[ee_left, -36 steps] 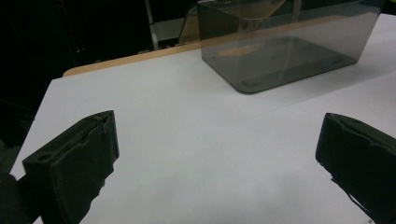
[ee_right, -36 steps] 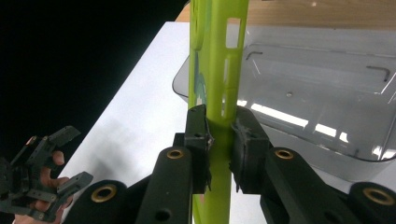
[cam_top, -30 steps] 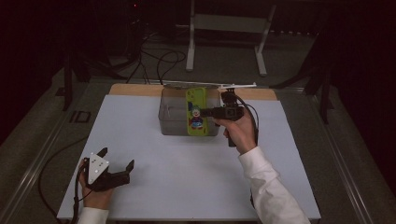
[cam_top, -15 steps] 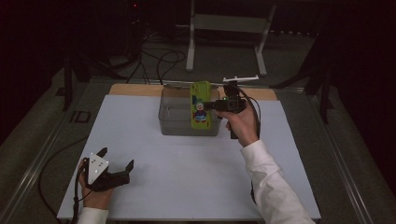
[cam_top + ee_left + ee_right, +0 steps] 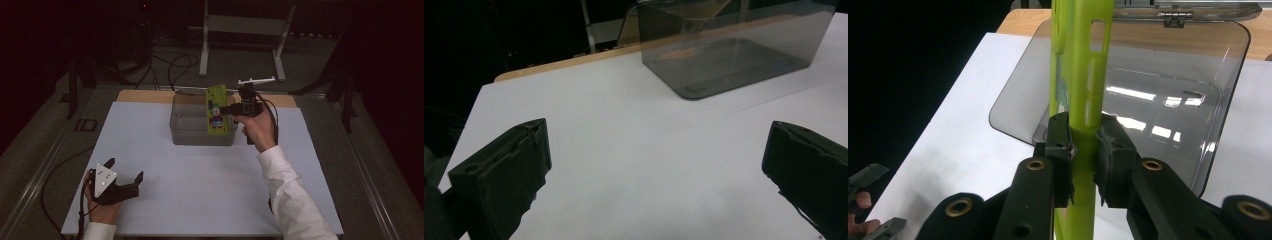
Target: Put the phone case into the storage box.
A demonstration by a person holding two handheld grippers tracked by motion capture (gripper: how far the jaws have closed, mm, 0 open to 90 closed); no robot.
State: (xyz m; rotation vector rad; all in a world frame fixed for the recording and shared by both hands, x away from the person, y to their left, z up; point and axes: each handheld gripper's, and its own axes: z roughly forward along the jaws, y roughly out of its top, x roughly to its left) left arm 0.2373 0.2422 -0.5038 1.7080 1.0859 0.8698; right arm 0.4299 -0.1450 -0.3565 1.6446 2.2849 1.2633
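Observation:
A lime-green phone case point(image 5: 216, 110) with a cartoon figure stands upright on its long edge over the right part of a clear grey plastic box point(image 5: 190, 136). My right gripper point(image 5: 226, 109) is shut on its edge from the right. In the right gripper view the pads of my right gripper point(image 5: 1087, 150) press both faces of the phone case point(image 5: 1080, 75) above the box point(image 5: 1173, 105). My left gripper point(image 5: 125, 168) rests open at the table's front left, nothing between its jaws. The left gripper view shows that gripper point(image 5: 659, 170) facing the box point(image 5: 729, 55) across bare white surface.
A white sheet point(image 5: 200, 185) covers the table, with a wooden strip point(image 5: 145, 96) along the back edge. The box's lid point(image 5: 1173, 12) hangs open behind it. A metal stand point(image 5: 240, 30) and cables point(image 5: 170, 65) lie on the dark floor beyond.
The right gripper has carried the phone case slightly up and to the right over the box, turning it more upright. The left gripper has not moved.

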